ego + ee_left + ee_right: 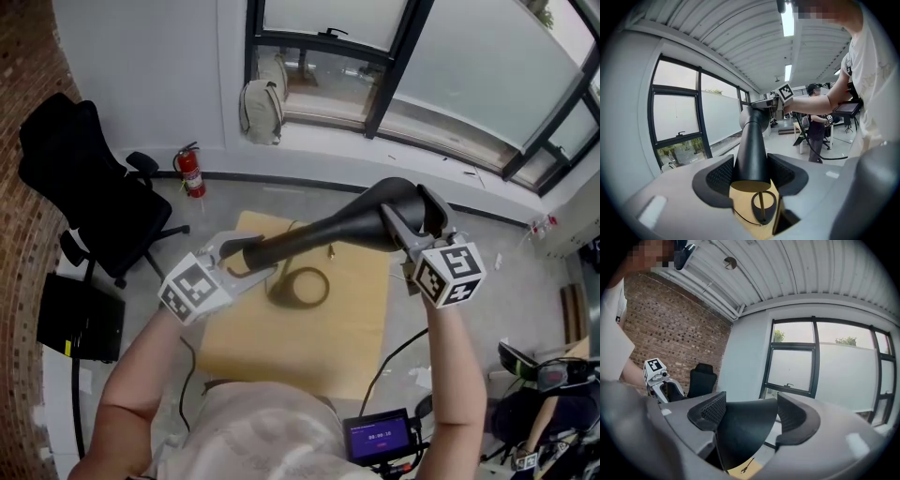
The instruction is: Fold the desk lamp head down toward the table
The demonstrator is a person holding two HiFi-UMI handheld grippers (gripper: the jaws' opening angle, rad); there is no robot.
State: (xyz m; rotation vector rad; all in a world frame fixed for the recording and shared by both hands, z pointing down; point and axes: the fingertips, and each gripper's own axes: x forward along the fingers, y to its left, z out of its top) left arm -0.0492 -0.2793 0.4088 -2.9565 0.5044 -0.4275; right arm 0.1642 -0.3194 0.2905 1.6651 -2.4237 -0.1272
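Note:
A black desk lamp hangs above the small wooden table (356,347). Its long tapered arm (300,239) runs nearly level from left to right and ends in the cone head (403,199). The lamp's ring base (302,287) lies on the table below. My left gripper (232,261) is shut on the narrow end of the arm (751,150), which fills the gap between its pads (719,174). My right gripper (412,230) is shut on the lamp head (743,427), its pads (712,409) on either side of the cone. The ring base (763,204) shows under the arm in the left gripper view.
A black office chair (84,187) stands at the left. A red fire extinguisher (190,172) and a backpack (261,108) sit by the window wall. A small screen (380,436) is at my waist, and a cable trails off the table's right side.

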